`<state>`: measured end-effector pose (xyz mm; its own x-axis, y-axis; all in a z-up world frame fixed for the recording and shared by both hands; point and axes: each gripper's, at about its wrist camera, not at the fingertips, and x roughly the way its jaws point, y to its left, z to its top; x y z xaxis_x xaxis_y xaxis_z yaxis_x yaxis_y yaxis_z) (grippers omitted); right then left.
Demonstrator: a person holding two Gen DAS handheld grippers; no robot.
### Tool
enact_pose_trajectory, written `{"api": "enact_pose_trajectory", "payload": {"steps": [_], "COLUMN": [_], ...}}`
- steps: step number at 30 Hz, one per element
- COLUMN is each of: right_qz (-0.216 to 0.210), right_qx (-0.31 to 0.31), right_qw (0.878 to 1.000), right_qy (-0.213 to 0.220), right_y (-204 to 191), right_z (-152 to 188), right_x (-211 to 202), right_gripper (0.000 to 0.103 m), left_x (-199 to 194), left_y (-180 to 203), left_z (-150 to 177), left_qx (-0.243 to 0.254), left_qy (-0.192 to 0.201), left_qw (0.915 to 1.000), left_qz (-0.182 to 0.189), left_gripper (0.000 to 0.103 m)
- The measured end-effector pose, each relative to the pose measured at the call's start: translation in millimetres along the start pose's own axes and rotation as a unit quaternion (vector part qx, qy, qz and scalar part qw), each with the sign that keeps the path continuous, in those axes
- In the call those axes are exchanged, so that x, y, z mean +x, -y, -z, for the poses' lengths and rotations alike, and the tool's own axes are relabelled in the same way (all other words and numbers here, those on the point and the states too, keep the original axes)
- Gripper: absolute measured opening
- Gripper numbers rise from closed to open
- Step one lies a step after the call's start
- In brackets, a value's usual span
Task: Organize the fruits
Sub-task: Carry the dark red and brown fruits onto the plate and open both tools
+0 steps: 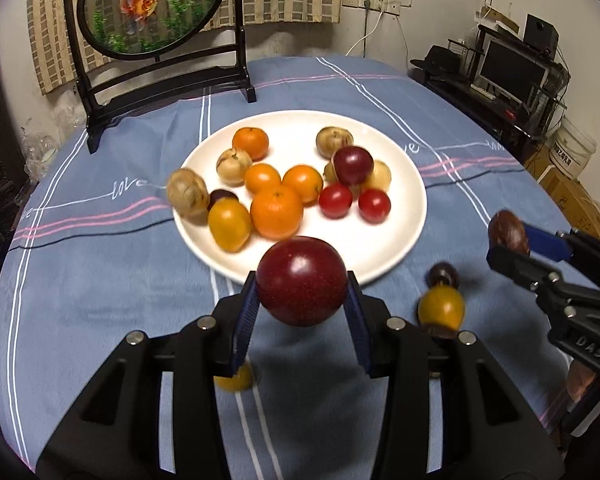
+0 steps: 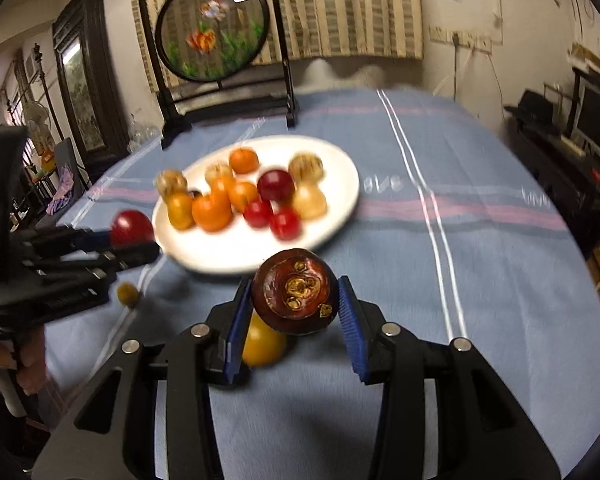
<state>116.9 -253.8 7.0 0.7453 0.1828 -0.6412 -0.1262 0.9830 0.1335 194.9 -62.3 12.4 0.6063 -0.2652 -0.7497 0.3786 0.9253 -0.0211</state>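
Indoor light, warm, moderately dim, from overhead. Glare spots on dark red round plum (image 1: 301, 281) and round white ceramic plate (image 1: 404, 216). Soft shadow on blue striped tablecloth (image 1: 100, 280) under left claw (image 1: 302, 314). Left view fairly sharp; right view motion-blurred, plate fruit smeared. Fisheye bending, black vignette at corners.

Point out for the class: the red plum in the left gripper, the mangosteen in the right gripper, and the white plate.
red plum (image 1: 302, 280), left wrist view, middle of its skin.
mangosteen (image 2: 294, 290), right wrist view, its patterned underside.
white plate (image 1: 380, 248), left wrist view, bare near part.
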Motion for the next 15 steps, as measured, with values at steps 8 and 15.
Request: {"api": "enact_pose_trajectory", "payload": {"steps": [8, 15], "right_qz": [-0.002, 0.002], "right_qx": [-0.001, 0.002], "right_qw": [1.0, 1.0], "right_qy": [0.002, -0.008], "right_y": [-3.4, -1.5], "right_z": [-24.3, -34.5], "right_x": [16.6, 32.1], "right_gripper": [0.043, 0.043], "left_x": [30.4, 51.1], "left_y": [4.0, 3.9], "left_z": [-19.4, -23.4], "left_qx": [-0.007, -0.013], "left_qy": [-0.017, -0.032], "left_qw": [0.9998, 0.9994], "left_qz": [0.005, 0.002], "left_gripper": [0.043, 0.043]}}
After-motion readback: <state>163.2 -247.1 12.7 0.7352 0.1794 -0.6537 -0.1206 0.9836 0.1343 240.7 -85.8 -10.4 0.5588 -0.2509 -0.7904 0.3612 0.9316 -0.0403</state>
